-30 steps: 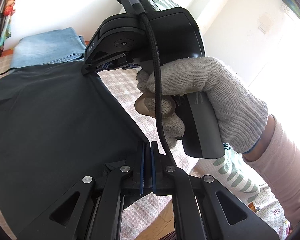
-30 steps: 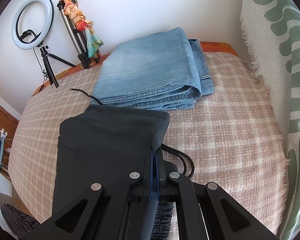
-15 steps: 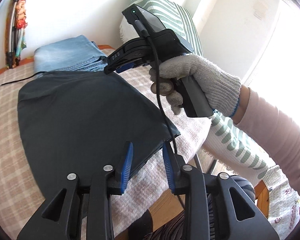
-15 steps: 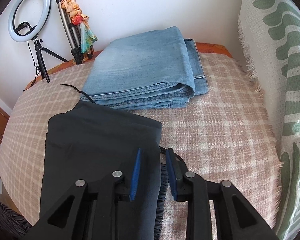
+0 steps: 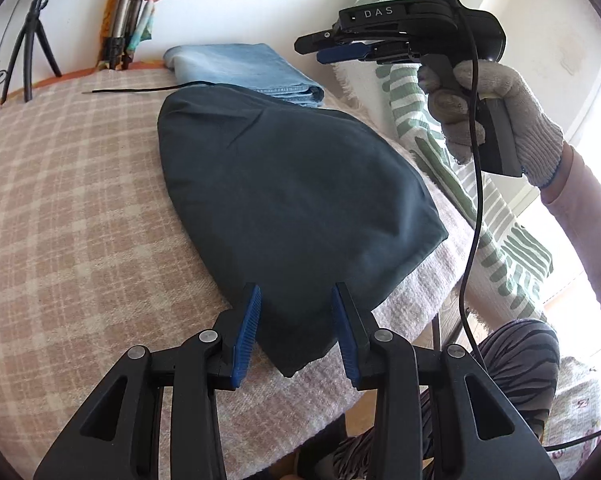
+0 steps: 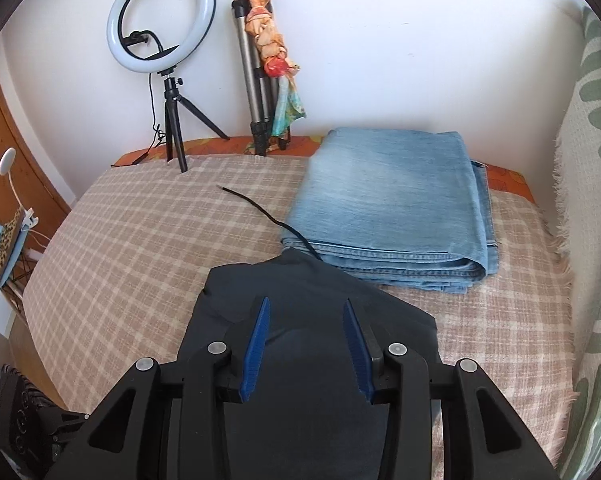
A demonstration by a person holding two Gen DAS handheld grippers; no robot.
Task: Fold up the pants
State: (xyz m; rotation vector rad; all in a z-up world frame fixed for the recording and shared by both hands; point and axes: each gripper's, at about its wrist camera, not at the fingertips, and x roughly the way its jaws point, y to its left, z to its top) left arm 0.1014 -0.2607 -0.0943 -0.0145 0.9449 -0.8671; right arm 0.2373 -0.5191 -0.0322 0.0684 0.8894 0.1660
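Folded dark pants (image 5: 296, 192) – smooth, matte cloth – lie flat on the checked woven blanket (image 5: 80, 216). Left gripper (image 5: 296, 332): jaws apart, empty. Right gripper (image 6: 306, 344): jaws opening, gripping nothing.

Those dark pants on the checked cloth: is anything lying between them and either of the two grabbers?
Nothing visible does. The dark pants lie folded on the checked cloth, bare on top. The left gripper is open over their near corner. The right gripper, jaws opening and empty, is above them. The folded jeans lie beyond them.
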